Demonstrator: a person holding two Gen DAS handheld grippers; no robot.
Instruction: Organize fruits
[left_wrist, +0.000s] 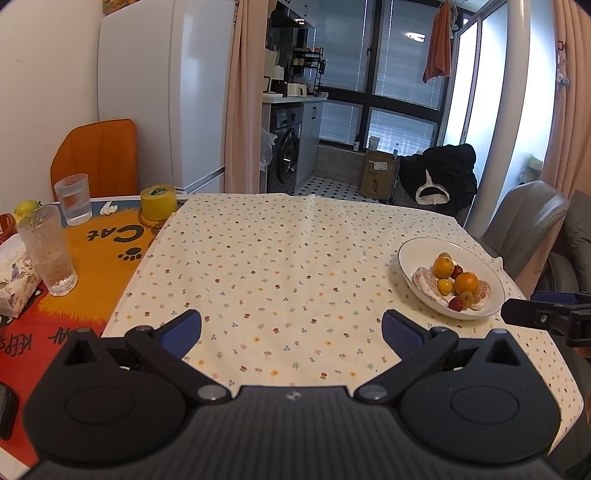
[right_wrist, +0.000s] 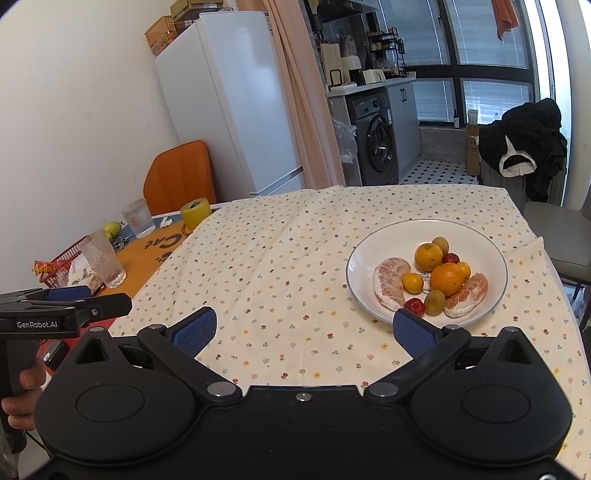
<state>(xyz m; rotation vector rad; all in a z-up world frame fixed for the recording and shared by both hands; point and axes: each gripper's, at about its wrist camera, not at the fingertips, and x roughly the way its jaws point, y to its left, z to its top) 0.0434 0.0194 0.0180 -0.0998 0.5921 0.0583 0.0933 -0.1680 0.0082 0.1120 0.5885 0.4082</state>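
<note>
Left hand-held gripper (left_wrist: 291, 325): jaws spread wide, nothing between the blue pads; it hovers low over the bare floral cloth (left_wrist: 280, 258), probably just waiting.
Right hand-held gripper (right_wrist: 303, 326): also released and empty, its right pad just short of the plate's near rim, well placed for reaching the fruit.
Plate (right_wrist: 360, 258): white and shallow, on the right of the counter; all the loose fruit is gathered in it.
Plate contents: two peeled pomelo segments (right_wrist: 391, 282), two oranges (right_wrist: 447, 278), small yellow citrus, two brownish round fruits, two small red ones, touching in a loose cluster.
Stage: fits fruit already collected, or a plate awaiting sorting.
Far left: two glasses (left_wrist: 46, 247), a yellow tape roll (left_wrist: 158, 202), and a pear (right_wrist: 112, 229) apart from the plate.
</note>
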